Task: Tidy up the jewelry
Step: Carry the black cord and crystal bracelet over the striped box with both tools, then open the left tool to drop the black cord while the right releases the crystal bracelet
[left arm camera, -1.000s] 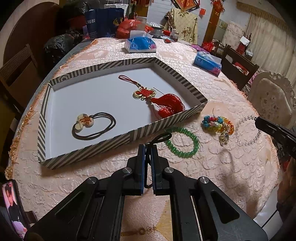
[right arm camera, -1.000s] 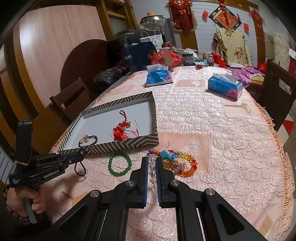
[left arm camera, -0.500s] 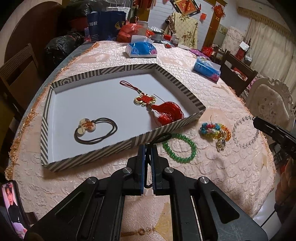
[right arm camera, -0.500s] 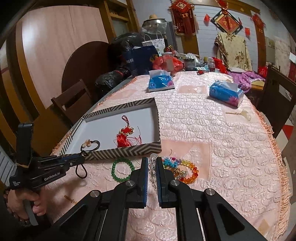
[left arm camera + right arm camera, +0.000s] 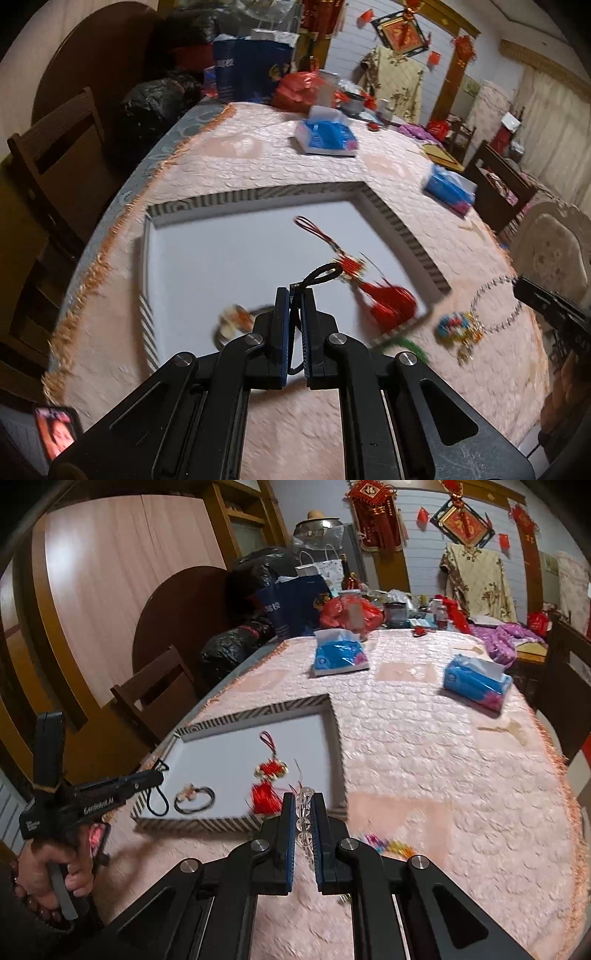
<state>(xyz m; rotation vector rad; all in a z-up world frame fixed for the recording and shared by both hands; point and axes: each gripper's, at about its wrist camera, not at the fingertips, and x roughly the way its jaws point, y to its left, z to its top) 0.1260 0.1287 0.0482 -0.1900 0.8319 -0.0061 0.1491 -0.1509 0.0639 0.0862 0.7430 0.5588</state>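
Two pieces in transit toward the striped tray

Jewelry is gripped on both sides. The left tool (image 5: 293,295) is clamped shut on a black cord loop (image 5: 319,275), which sticks out past its tips over the tray's white floor, in the lower middle of the left wrist view. The right tool (image 5: 303,805) is closed on a clear bead strand (image 5: 306,814), the beads stacked between its blue pads just at the near wall of the striped tray (image 5: 258,712).

Already lying in the tray are a red knot tassel (image 5: 269,775) near its right side and a dark cord with a pale pendant (image 5: 194,797) near the front wall. A multicoloured bead bracelet (image 5: 458,326) lies outside on the tabletop (image 5: 424,738), at the lower right of the left view.

Doing this step well probably means carrying each piece well over the wall before letting go, and aiming for bare white floor, since the cord could easily snag the tassel's threads. The hanging strand should clear the rim rather than drag across it.

A quilted pink cloth with an orange fringe covers the tabletop. Two blue tissue packs (image 5: 340,655) sit farther back, with bags piled beyond. Red festival hangings decorate the far wall, and wooden chairs stand around.
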